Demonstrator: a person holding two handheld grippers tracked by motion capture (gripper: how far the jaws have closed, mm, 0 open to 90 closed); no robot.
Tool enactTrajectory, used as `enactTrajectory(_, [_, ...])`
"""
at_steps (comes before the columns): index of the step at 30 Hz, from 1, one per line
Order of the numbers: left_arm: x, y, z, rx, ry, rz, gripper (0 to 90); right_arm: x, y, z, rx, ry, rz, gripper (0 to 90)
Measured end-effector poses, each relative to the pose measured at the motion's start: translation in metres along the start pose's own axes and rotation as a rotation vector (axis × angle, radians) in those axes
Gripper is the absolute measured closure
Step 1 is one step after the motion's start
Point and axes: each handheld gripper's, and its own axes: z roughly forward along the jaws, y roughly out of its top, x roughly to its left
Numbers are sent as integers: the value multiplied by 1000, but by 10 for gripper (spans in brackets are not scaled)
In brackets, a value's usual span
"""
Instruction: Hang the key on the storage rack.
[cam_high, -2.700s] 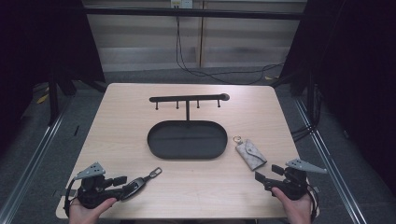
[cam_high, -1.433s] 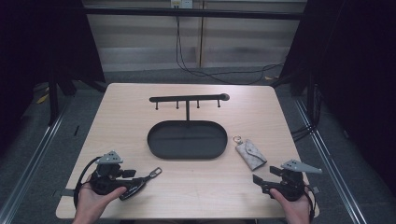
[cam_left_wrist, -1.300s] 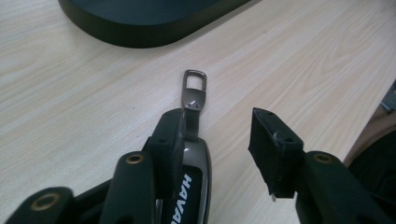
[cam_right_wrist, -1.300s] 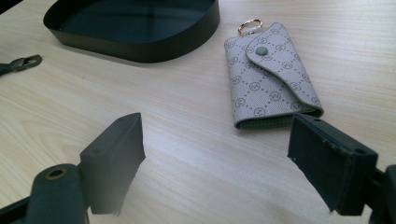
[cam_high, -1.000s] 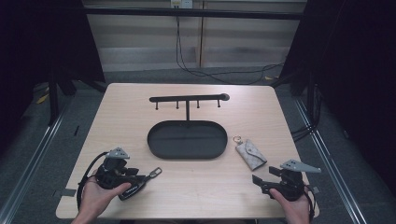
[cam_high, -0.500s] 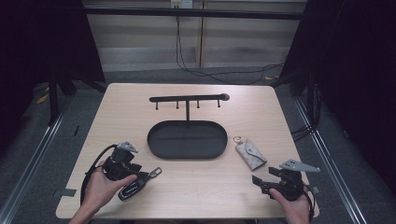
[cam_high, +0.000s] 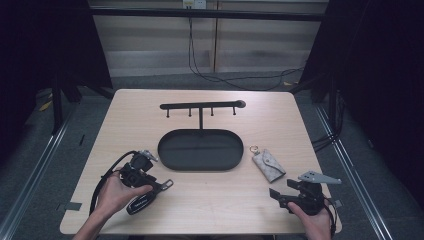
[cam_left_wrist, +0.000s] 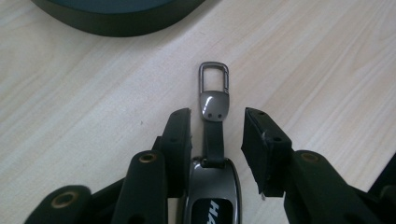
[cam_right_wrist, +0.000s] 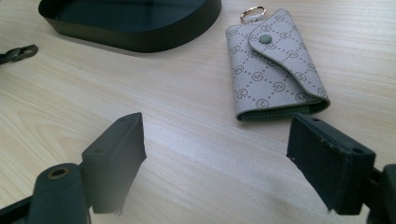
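Straddling key fob (cam_left_wrist: 212, 186), left gripper (cam_left_wrist: 217, 135) jaws closing, untouching; right gripper (cam_right_wrist: 233, 154) jaws wide

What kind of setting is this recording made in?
Probably a lab or studio recording bay: a bare wooden table ringed by dark curtains, cables trailing on the floor, and a staged key stand with tray.

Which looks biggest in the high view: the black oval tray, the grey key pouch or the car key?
1. Black oval tray, by far the largest.
2. and 3. Grey key pouch and car key: they look about alike, and the left hand covers part of the key, so I won't rank them.
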Motion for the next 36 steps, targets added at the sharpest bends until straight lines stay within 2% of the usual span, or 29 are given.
enactTrajectory(5, [-3, 8, 3, 37, 9, 35, 627, 0, 0, 1, 2, 3, -2, 188])
enactTrajectory(14, [-2, 12, 14, 80, 15, 50, 642, 0, 0, 1, 6, 3, -3, 188])
enactTrajectory(15, [-1, 14, 16, 94, 32, 61, 641, 0, 0, 1, 7, 4, -2, 188])
enactTrajectory(28, [-2, 21, 25, 125, 62, 98, 645, -1, 0, 1, 7, 7, -1, 188])
enactTrajectory(36, [-4, 23, 29, 130, 45, 105, 637, 0, 0, 2, 8, 7, 0, 188])
